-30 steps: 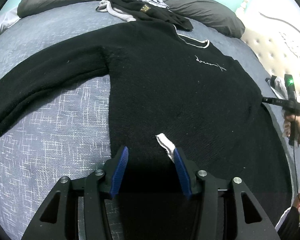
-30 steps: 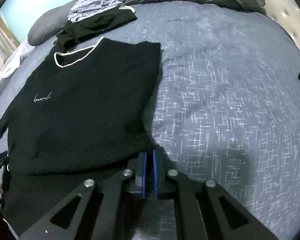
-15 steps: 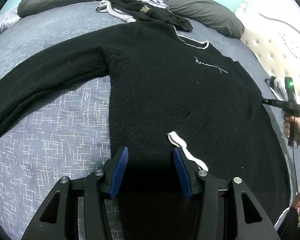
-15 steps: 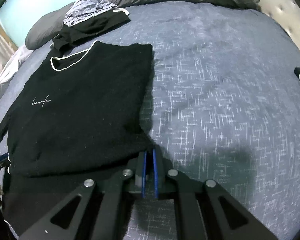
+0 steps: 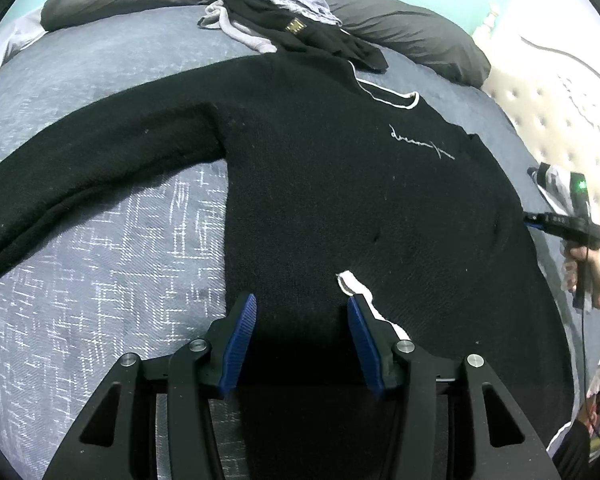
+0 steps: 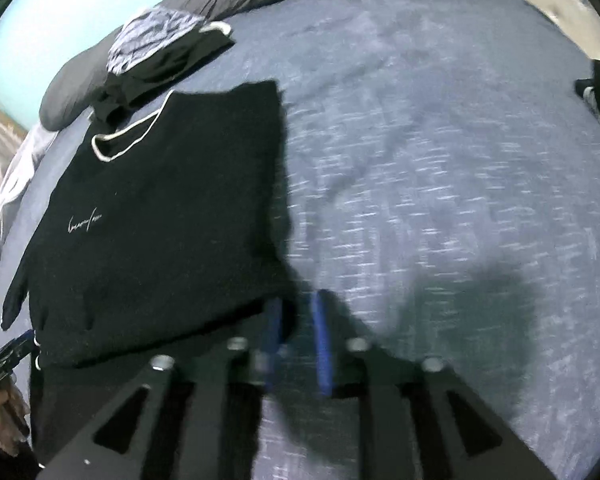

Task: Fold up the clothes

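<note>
**Black sweater half folded on the bed, right gripper letting go**

The black knit sweater (image 5: 340, 184) is lying face up on the blue-grey bedspread (image 5: 100, 280), its fuzzy surface flat, a thin white line edging the neck and a small pale script across the chest. One long sleeve (image 5: 80, 168) is stretching out across the cover, while the other side is already folded in, giving a straight edge in the right wrist view. A white cuff (image 5: 354, 286) is resting on the lower body of the sweater, just beside a fingertip of the left gripper (image 5: 302, 308).

That left gripper is hovering with its blue ribbed pads (image 5: 242, 332) parted over the hem, nothing pinched between them. The right gripper (image 6: 298, 312) is sitting at the folded corner of the sweater; its jaws have just been opening, and a gap is now showing between the pads with no cloth visibly clamped, though the picture is blurred.

Beyond the neck, a heap of other clothes (image 5: 284, 16) is lying against dark grey pillows (image 5: 412, 40). A padded cream headboard (image 5: 560, 120) is running along the far side.

Compared with a second ago, the white cuff is lying slightly further toward the folded side, and the right gripper's pads, then pressed together, are standing apart.
</note>
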`<state>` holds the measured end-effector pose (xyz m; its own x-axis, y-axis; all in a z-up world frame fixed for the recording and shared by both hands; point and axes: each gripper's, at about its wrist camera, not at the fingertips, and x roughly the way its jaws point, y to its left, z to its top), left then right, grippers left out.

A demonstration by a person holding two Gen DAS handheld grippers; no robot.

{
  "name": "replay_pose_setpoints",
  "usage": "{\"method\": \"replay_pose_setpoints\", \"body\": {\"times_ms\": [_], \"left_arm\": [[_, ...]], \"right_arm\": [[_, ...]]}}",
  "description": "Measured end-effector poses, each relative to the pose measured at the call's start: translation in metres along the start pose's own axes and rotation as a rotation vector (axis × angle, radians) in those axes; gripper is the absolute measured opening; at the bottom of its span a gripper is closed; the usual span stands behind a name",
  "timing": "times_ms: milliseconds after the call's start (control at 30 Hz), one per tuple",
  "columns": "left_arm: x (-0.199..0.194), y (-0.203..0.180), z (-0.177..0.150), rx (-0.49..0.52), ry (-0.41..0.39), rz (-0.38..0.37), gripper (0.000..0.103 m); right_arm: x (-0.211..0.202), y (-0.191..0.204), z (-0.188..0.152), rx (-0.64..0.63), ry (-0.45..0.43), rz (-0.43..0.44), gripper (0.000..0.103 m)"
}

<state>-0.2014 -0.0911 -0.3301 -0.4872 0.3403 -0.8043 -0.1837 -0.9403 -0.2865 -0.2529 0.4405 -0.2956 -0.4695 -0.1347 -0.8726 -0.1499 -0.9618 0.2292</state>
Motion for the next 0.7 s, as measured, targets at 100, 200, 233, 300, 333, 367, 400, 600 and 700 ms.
{"method": "replay_pose_setpoints", "body": {"times_ms": [100, 200, 233, 300, 333, 367, 400, 600, 700], "left_arm": [[-0.002, 0.002, 0.000, -0.011, -0.012, 0.004, 0.052], [-0.004, 0.004, 0.000, -0.017, -0.022, 0.010, 0.052], [-0.004, 0.004, 0.000, -0.017, -0.023, 0.011, 0.052], [-0.005, 0.003, -0.001, -0.018, -0.027, 0.011, 0.052], [-0.005, 0.002, -0.001, -0.016, -0.028, 0.012, 0.052], [-0.005, 0.002, -0.001, -0.014, -0.029, 0.013, 0.052], [-0.005, 0.002, -0.001, -0.015, -0.029, 0.014, 0.052], [-0.012, 0.011, 0.000, -0.034, -0.045, 0.016, 0.052], [-0.017, 0.020, 0.002, -0.063, -0.059, 0.025, 0.052]], "right_arm": [[-0.011, -0.003, -0.007, -0.007, -0.007, -0.049, 0.023], [-0.030, 0.001, -0.010, 0.007, -0.080, -0.020, 0.023], [-0.036, 0.005, -0.009, 0.005, -0.111, -0.001, 0.023], [-0.040, 0.018, -0.006, -0.001, -0.142, 0.040, 0.023], [-0.037, 0.025, -0.004, -0.006, -0.138, 0.053, 0.023], [-0.034, 0.033, -0.003, -0.010, -0.133, 0.066, 0.023], [-0.032, 0.040, -0.001, -0.014, -0.128, 0.079, 0.023], [0.008, 0.050, -0.007, 0.018, -0.011, 0.059, 0.023], [-0.001, 0.051, -0.011, 0.046, -0.047, 0.043, 0.023]]}}
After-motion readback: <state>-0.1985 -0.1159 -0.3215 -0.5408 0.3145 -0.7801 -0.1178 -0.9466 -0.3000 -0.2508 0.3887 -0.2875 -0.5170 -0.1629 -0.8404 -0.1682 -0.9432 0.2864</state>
